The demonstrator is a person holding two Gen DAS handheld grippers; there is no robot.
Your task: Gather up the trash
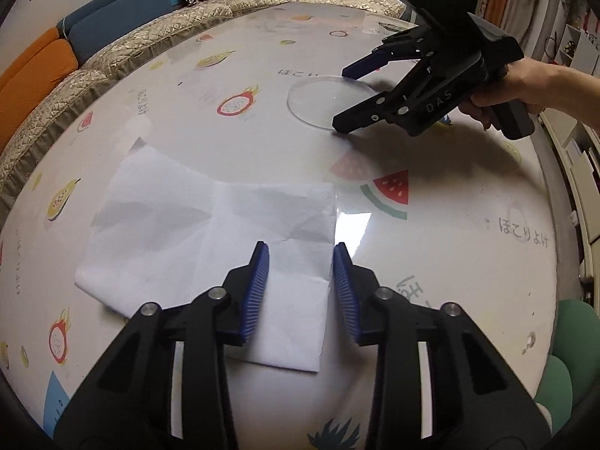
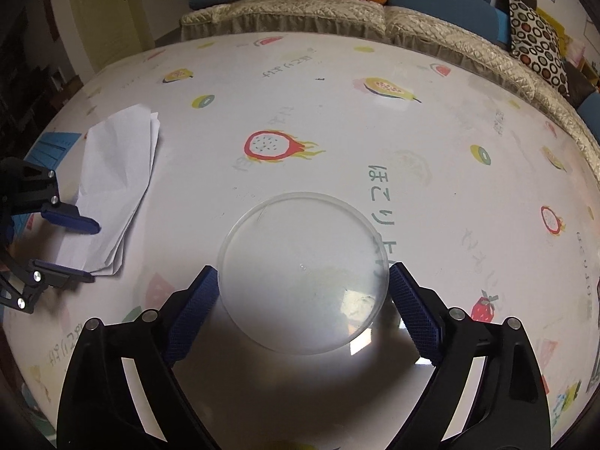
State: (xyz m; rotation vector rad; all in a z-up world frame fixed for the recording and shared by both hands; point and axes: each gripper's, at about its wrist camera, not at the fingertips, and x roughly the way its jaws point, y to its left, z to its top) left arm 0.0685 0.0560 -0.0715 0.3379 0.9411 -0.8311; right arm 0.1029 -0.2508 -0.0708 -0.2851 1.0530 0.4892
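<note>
Between the blue pads of the right tool (image 2: 303, 296) lies a clear round lid (image 2: 303, 273), flat on the desk (image 2: 431, 131); its jaws stand wide, flanking the rim. Under the left tool (image 1: 300, 285), half open, lies a creased white tissue (image 1: 210, 240), its long axis slanting left. A hand (image 1: 498, 93) grips the right tool, angled steeply down.

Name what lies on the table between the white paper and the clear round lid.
Nothing: bare fruit-print tablecloth, with a printed dragon fruit, separates the white paper from the clear round lid. The right wrist view shows this best.
</note>
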